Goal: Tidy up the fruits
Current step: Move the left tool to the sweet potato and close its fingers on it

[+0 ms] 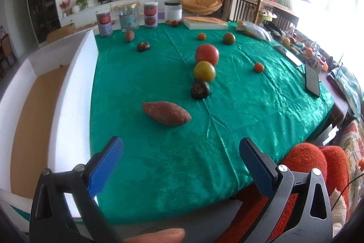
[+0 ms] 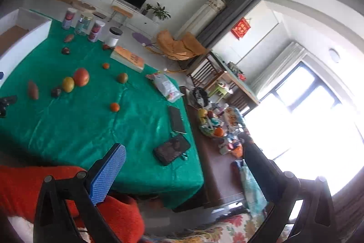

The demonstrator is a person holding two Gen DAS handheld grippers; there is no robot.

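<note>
Left gripper (image 1: 180, 165) hangs over the desk (image 1: 250, 106), jaws wide, sweet potato (image 1: 166, 112) ahead; right gripper (image 2: 184, 172) jaws wide, empty.

I see a table under a green cloth (image 1: 250, 129): sweet potato (image 1: 166, 112) nearest me, tomatoes (image 1: 206, 54) mid-table, jars (image 1: 128, 16) and a book (image 1: 204, 23) far, phone (image 1: 312, 80) right.

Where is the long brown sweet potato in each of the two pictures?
Left wrist view: the sweet potato lies near the middle, on the green cloth, just ahead of the open jaws.
Right wrist view: the sweet potato is at the far left, small and standing on end.
Shared landmark: the dark round fruit right beside it, then the yellow-green one.
</note>
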